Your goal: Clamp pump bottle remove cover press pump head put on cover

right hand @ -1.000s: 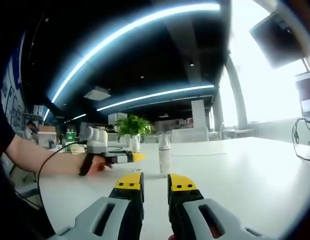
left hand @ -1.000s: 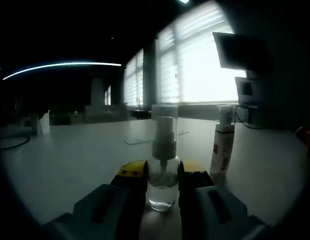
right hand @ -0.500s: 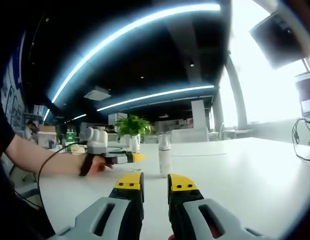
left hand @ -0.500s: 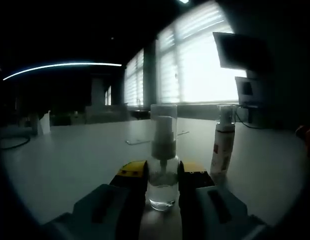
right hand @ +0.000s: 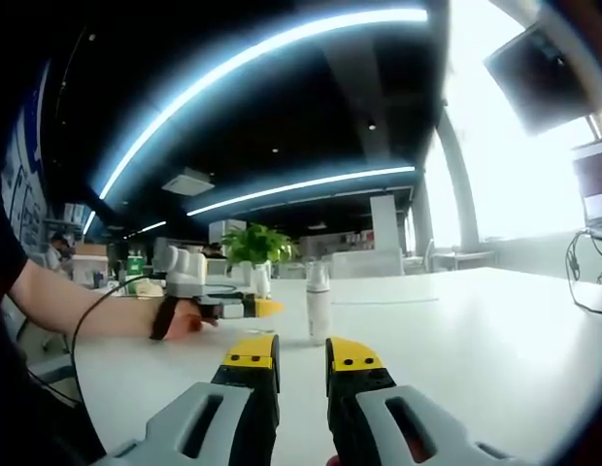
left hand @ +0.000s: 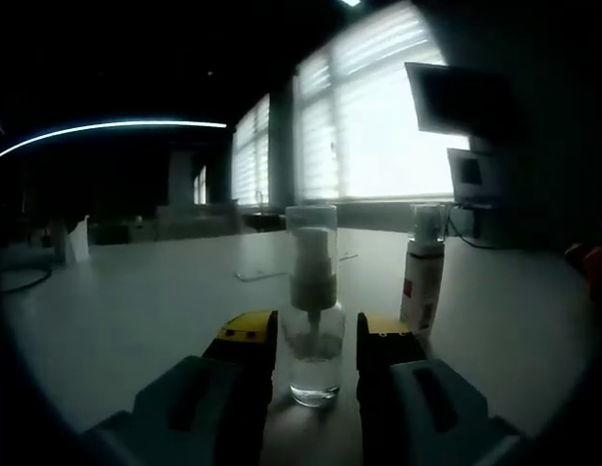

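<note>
Since a second ago your left gripper (left hand: 316,345) has spread its jaws a little: the yellow tips that sat tight against the pump bottle (left hand: 314,306) now stand off it with a sliver of gap each side, so the clamp looks released, or at most barely touching. From the right gripper view, the left gripper (right hand: 245,307) has pulled back slightly and sits just beside the bottle rather than on it. Your right gripper (right hand: 293,361) is nearly closed on nothing, jaws close together with a narrow gap, well short of the bottle out on the white table (right hand: 495,340). The bottle stands upright on that table, between your left jaws, with its clear cover (left hand: 312,233) on over the white pump head (left hand: 311,267). Judging by that, you are either at the very start, with the clamp not yet set, or at the end with the cover back on; the pictures alone cannot say which. The bottle is clear, and liquid seems to fill only its lower part, though the dim light makes the level hard to read. A second, white bottle (left hand: 421,282) stands upright nearby, contents hidden.
</note>
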Tool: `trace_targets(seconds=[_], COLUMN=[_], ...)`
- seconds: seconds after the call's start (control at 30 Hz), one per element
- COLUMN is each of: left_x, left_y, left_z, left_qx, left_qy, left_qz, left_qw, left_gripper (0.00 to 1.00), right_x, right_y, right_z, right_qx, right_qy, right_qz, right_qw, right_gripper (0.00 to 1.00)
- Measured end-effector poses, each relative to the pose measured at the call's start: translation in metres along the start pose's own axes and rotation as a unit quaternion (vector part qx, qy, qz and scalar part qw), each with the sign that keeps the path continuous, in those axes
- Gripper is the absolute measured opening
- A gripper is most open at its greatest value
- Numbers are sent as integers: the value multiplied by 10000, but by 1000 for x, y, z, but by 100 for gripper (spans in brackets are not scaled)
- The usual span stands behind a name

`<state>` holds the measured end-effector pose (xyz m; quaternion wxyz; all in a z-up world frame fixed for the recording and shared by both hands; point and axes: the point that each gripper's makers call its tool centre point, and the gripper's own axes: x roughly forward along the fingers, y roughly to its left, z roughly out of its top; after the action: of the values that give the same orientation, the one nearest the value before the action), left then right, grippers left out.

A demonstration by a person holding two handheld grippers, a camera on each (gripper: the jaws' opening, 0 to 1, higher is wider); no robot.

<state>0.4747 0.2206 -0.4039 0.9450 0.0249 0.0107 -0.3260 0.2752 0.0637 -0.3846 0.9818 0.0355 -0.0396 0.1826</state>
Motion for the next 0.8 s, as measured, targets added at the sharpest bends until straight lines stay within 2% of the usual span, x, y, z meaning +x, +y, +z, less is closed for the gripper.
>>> trace_targets(seconds=[0.13,0.67,0.8], left_x=[-5,-52,-67], left_y=[10,-3,-10], left_z=[0,2,12], left_qx=[-132,-222,-229], left_qy=[11,0,-121], left_qz=[41,-178,-226], left_qw=[9999,9996,9994], left_gripper=[23,23,23], right_x=[1,0,0], right_y=[0,0,1], right_z=[0,0,0], right_qx=[0,-36,-45], right_qy=[9,-9,-4], right_qz=[-4,-6,0], right_qw=[10000,10000,10000], right_gripper=[14,14,14])
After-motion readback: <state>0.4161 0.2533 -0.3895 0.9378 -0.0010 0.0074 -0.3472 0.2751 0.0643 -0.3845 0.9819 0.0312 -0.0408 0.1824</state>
